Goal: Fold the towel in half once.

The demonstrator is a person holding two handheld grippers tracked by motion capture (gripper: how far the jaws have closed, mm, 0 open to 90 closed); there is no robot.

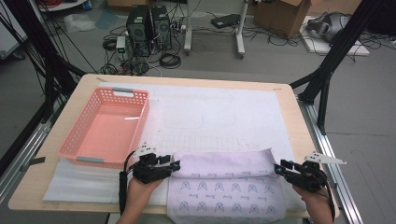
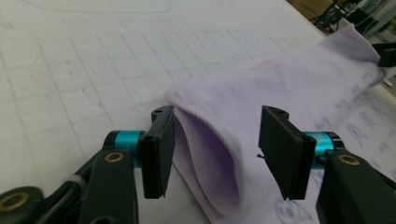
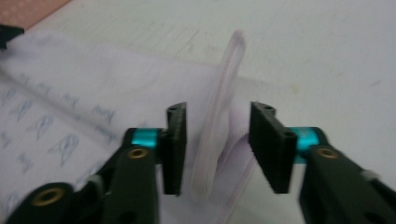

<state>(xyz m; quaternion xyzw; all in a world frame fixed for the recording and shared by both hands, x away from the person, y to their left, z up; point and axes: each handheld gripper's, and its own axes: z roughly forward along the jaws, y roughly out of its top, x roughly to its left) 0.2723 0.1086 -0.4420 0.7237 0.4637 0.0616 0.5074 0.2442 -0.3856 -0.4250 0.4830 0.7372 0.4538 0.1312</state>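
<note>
The high view takes in the whole tabletop (image 1: 280, 100): a lilac towel (image 1: 224, 182) lies at the near edge, its far part folded back over itself into a plain band, with the printed part nearer the person. The left claw (image 1: 176, 164) sits at the left end of that fold and the right claw (image 1: 279, 169) at its right end. A pink basket (image 1: 109, 126) stands just beyond and to the left of the left claw, on a white mat (image 1: 219, 112) drawn with faint grid lines.

The left gripper view shows what the high view cannot: the claw's two black jaws stand spread, with the towel's folded edge (image 2: 210, 154) bulging up between them, nearer the left pad than the right; neither pad presses on it. Far off past the right jaw the tip of the other claw (image 2: 386, 53) shows at the towel's far corner.

The right gripper view, somewhat blurred, shows its jaws spread too, with a thin hemmed edge of the towel (image 3: 217, 135) standing upright between them, free of both pads.

Both hands come in from the near edge, left hand (image 1: 140, 193) and right hand (image 1: 317, 203) under their claws, each claw pointing inward along the fold toward the other.

The towel's small blue motifs carry tiny writing, too small to read.
</note>
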